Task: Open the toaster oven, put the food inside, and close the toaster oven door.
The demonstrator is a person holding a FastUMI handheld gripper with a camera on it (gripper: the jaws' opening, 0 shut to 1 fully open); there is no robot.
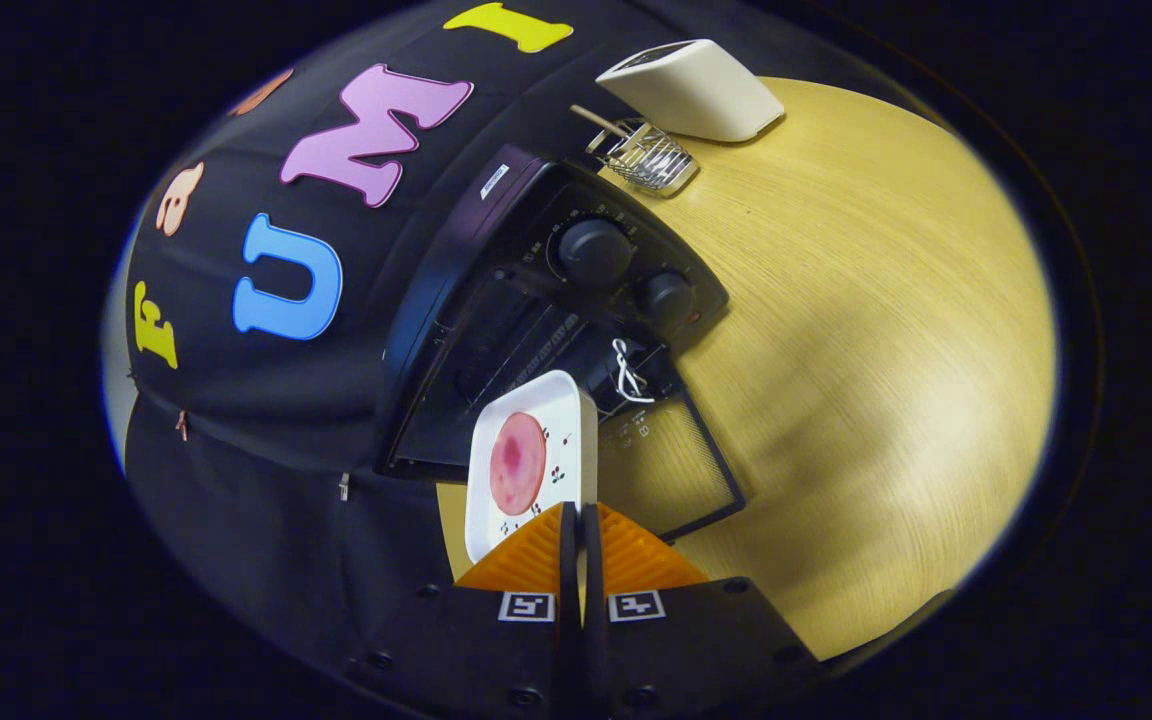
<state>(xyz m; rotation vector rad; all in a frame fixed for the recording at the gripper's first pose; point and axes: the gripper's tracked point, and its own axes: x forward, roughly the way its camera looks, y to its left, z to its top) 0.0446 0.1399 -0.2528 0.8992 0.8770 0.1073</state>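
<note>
My gripper (pixel 577 512) is shut on the near rim of a white square plate (pixel 553 402) that carries a round pink slice of food (pixel 517 462). The plate hangs tilted in the air just ahead of the fingers. Beyond it stands the black toaster oven (pixel 496 260) with two round knobs (pixel 595 252). Its glass door (pixel 681 470) is folded down flat on the wooden table (pixel 866 380), and the dark cavity (pixel 506 350) lies open. A white cord loop (pixel 626 372) hangs at the door's handle.
Beyond the oven a small wire basket (pixel 651 158) with a wooden stick rests on the table. A cream-coloured appliance (pixel 691 88) sits behind it at the table's far edge. Black cloth wall stands left of the oven.
</note>
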